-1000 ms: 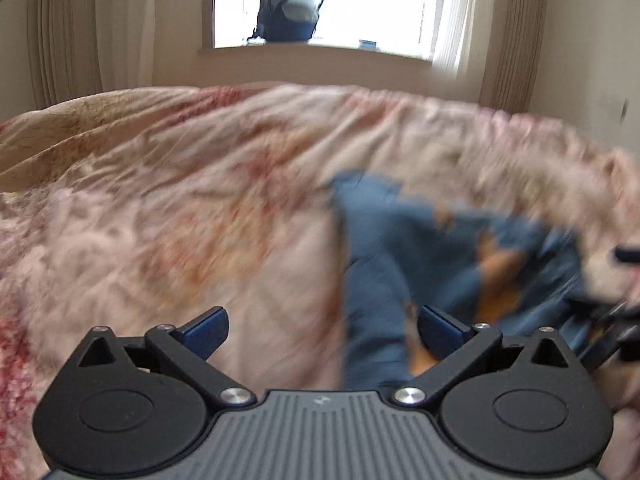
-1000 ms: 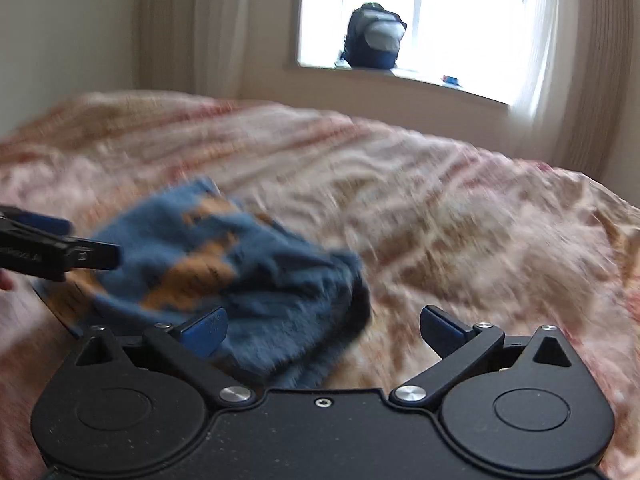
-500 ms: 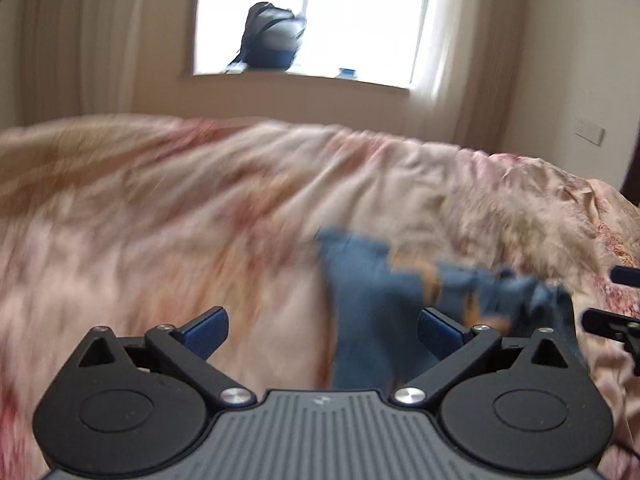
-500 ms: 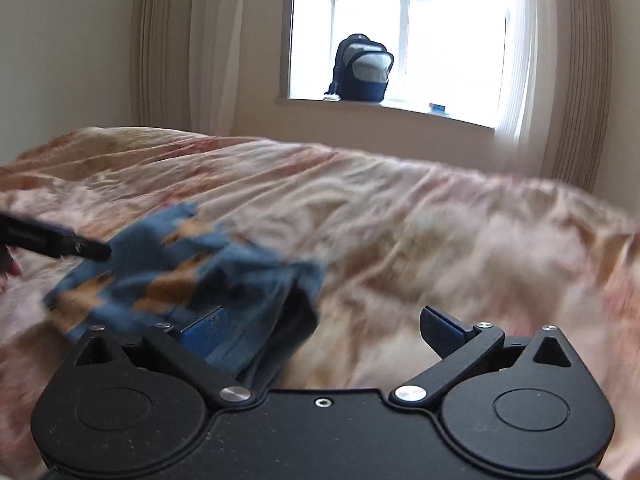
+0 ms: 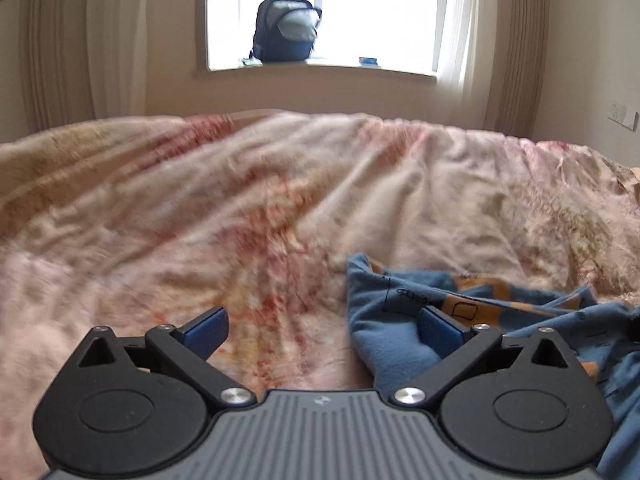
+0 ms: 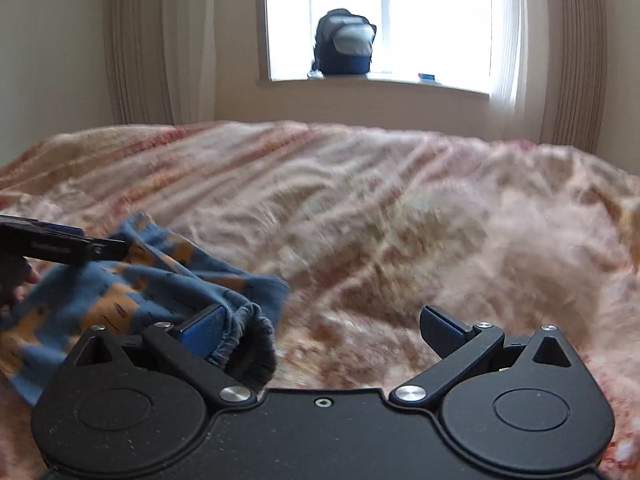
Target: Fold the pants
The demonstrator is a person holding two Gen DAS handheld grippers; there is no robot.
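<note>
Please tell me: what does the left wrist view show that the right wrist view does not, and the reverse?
Only the left wrist view shows a wall socket plate at the right and the open left tool from behind.

Only the right wrist view shows the pants' gathered waistband beside its left finger, the open right tool, and the left tool from the side.

Both show the blue and orange pants crumpled on the floral bedspread, plus the backpack on the windowsill.
</note>
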